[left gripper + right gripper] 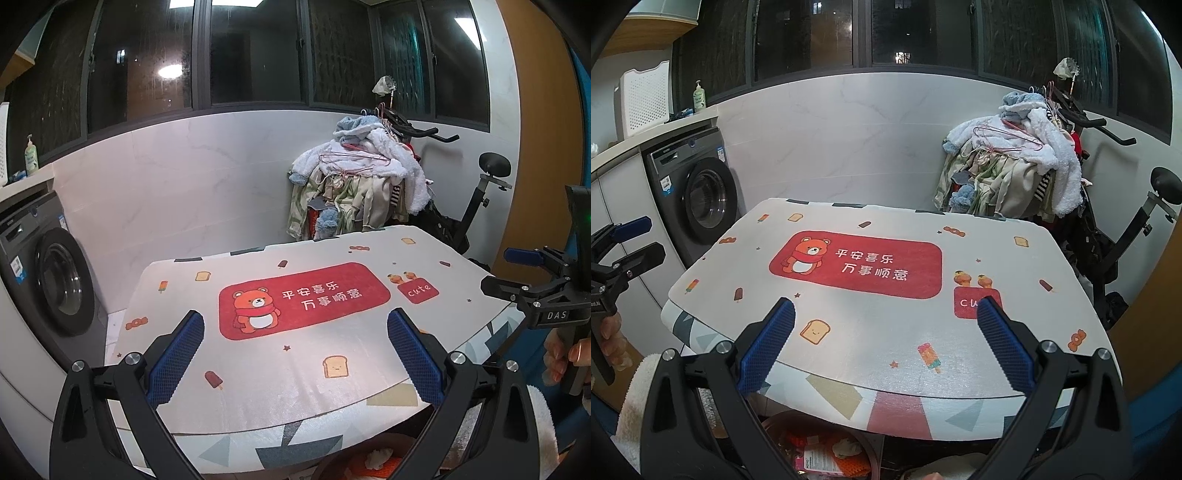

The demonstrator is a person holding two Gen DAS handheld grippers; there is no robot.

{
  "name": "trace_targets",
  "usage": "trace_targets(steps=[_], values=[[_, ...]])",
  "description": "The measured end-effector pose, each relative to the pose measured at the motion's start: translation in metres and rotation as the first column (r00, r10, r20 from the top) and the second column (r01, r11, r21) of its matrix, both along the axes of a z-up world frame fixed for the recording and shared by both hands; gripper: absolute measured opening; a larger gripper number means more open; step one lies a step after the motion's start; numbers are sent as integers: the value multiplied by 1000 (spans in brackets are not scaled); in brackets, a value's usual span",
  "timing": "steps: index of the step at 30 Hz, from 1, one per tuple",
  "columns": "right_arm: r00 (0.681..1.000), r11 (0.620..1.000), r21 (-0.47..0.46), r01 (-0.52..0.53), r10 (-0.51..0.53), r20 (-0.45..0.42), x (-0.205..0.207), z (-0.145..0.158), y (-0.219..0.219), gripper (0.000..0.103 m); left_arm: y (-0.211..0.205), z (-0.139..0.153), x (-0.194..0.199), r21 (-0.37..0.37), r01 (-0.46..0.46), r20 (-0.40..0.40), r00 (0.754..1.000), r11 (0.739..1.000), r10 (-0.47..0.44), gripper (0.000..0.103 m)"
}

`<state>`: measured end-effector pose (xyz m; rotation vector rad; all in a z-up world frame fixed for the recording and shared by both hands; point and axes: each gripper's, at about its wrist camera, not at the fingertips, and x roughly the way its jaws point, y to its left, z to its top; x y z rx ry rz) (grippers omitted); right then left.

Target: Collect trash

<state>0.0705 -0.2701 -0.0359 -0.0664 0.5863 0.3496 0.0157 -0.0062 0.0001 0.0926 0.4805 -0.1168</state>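
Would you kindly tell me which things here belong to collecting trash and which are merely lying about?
For the job:
bin under the table edge, with crumpled tissue and wrappers
left gripper, open
right gripper, open

Lying about:
bear mat
washing machine
clothes pile
exercise bike

Left gripper (295, 347) held level above the near edge of the table (303, 373), blue-padded fingers (175, 354) spread wide, nothing between them. Right gripper (886, 347) likewise over the table's near edge, fingers (1006, 349) parted wide and bare. Seen from the left wrist view, right gripper just off the table's right corner, gripped by a hand (565, 354) on its handle. Seen from the right wrist view, left gripper off the table's left corner, fingertips of a hand (613, 343) curled round the grip, a white fleecy sleeve (637, 402) below.
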Motion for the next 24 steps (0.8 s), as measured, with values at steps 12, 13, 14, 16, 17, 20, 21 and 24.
trace_targets(steps=[12, 13, 14, 16, 17, 20, 21, 24], values=[[1000, 1000, -1, 3, -3, 3, -1, 2, -1, 97, 2, -2, 0, 10, -2, -6, 1000, 1000, 2, 97], [1000, 1000, -1, 3, -3, 3, 0, 3, -1, 97, 2, -3, 0, 11, -2, -8, 1000, 1000, 2, 97], [1000, 1000, -2, 4, -4, 3, 0, 3, -1, 97, 2, -4, 0, 12, -1, -9, 1000, 1000, 1, 97], [1000, 1000, -2, 5, -5, 3, 0, 5, -1, 97, 3, -5, 0, 12, -1, -9, 1000, 1000, 1, 97], [1000, 1000, -2, 4, -4, 2, 0, 5, -1, 97, 3, -4, 0, 12, -2, -9, 1000, 1000, 2, 97], [1000, 1000, -4, 5, -5, 3, 0, 5, -1, 97, 3, -5, 0, 12, -4, -11, 1000, 1000, 4, 97], [1000, 1000, -2, 4, -4, 2, 0, 5, -1, 97, 3, -6, -1, 11, -2, -12, 1000, 1000, 2, 97], [1000, 1000, -2, 7, -7, -3, 0, 4, -1, 97, 3, -8, 0, 21, -3, -15, 1000, 1000, 3, 97]])
